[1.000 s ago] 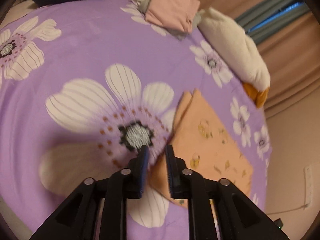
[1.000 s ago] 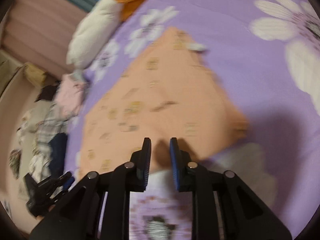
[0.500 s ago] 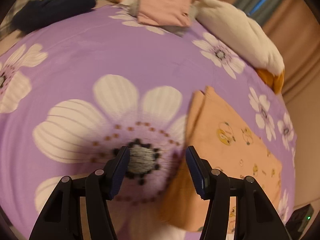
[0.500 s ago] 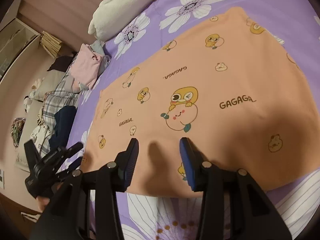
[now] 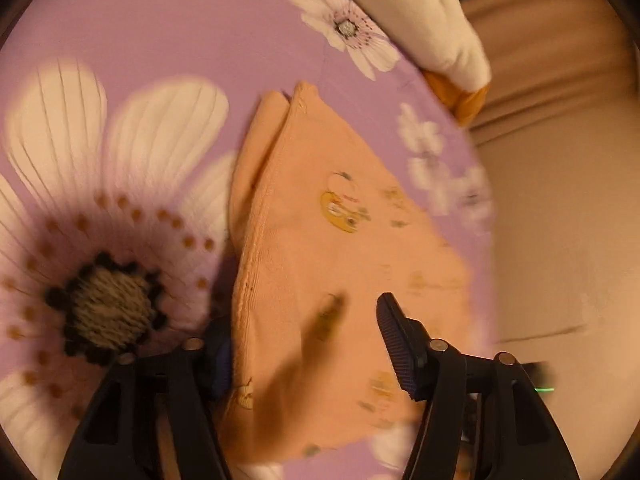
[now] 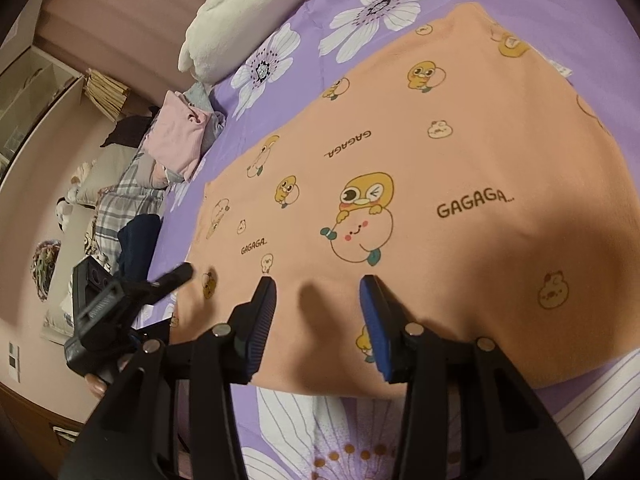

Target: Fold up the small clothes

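Note:
An orange garment (image 6: pixel 400 160) printed with cartoon ducks and "GAGAGA" lies flat on the purple flowered bedsheet (image 6: pixel 360 420). My right gripper (image 6: pixel 316 284) hovers open over its near edge, with nothing pinched. In the left wrist view the garment (image 5: pixel 340 240) shows a folded, layered left edge. My left gripper (image 5: pixel 304 320) straddles that edge and its jaws are closing. One finger sits beside or under the hem and the other above the cloth, and the pads do not press. The left gripper (image 6: pixel 120 300) also appears at the garment's far left corner.
A white pillow (image 6: pixel 240 12) with an orange item behind it lies at the head of the bed. A pink folded pile (image 6: pixel 180 140), plaid fabric and a navy garment (image 6: pixel 136 248) sit along the left side. The bedsheet (image 5: pixel 140 40) ends at a beige wall on the right.
Both grippers went from nearly shut to open. The left one swung right and dipped onto the garment's folded edge. The right one settled over the near edge and stopped.

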`<action>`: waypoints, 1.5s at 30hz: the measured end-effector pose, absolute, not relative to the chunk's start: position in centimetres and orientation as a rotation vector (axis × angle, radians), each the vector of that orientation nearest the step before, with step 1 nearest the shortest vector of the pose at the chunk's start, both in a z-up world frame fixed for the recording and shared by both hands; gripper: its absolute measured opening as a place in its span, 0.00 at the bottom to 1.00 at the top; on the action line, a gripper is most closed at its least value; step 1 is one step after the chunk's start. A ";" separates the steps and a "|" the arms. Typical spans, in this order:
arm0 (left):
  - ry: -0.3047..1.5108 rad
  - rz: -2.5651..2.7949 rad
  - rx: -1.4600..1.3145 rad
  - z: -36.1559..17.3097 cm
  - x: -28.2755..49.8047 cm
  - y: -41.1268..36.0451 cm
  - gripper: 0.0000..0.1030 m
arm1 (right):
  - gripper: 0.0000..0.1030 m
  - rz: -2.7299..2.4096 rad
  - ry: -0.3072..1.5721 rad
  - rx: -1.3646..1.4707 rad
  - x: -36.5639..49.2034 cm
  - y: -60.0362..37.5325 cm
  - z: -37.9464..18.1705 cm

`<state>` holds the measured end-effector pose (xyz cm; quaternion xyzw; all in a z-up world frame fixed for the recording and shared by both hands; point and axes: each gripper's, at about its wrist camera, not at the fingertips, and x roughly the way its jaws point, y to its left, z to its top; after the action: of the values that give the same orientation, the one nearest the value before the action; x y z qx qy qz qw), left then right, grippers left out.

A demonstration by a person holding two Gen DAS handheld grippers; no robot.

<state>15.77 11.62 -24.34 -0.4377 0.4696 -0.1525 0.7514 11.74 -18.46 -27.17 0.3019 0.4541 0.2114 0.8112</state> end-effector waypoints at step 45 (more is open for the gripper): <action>1.015 -0.012 -0.263 -22.2 18.9 3.2 0.23 | 0.43 0.399 0.909 0.422 11.8 -16.4 -26.7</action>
<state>18.85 3.18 -22.23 -0.1258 0.4844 -0.0055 0.8657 11.77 -16.42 -26.69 0.2009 0.4327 0.1900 0.8581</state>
